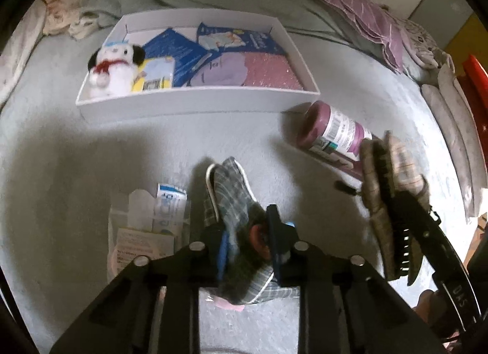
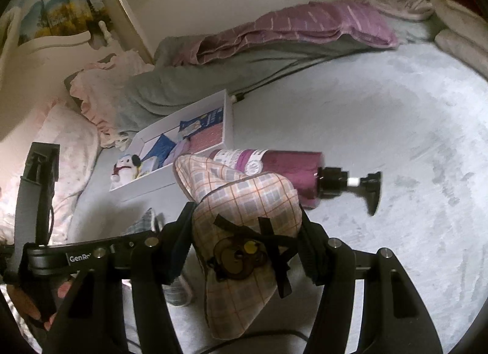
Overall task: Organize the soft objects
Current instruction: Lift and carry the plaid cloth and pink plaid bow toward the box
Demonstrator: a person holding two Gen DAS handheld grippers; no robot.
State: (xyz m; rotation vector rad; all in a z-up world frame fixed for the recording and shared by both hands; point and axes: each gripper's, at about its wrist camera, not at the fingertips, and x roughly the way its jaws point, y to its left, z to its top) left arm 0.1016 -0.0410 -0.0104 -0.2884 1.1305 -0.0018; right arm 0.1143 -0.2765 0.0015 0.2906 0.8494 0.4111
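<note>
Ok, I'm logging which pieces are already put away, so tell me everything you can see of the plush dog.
The plush dog is white and fuzzy with black floppy ears, a red scarf or bow at its neck and a pale blue bit on its head. It sits upright in the left end of the white box, against the box's wall, beside blue packets. Neither gripper touches it.

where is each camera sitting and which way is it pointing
Left wrist: on the left gripper, aimed steeply down at the grey bedspread; its jaws pinch a grey plaid slipper; the right gripper enters at right.
Right wrist: on the right gripper, angled down across the bed toward the wall; its jaws hold a pink checked slipper; the left gripper's body shows at left.
Shared: white shallow tray, white plush dog, purple pump bottle.
</note>
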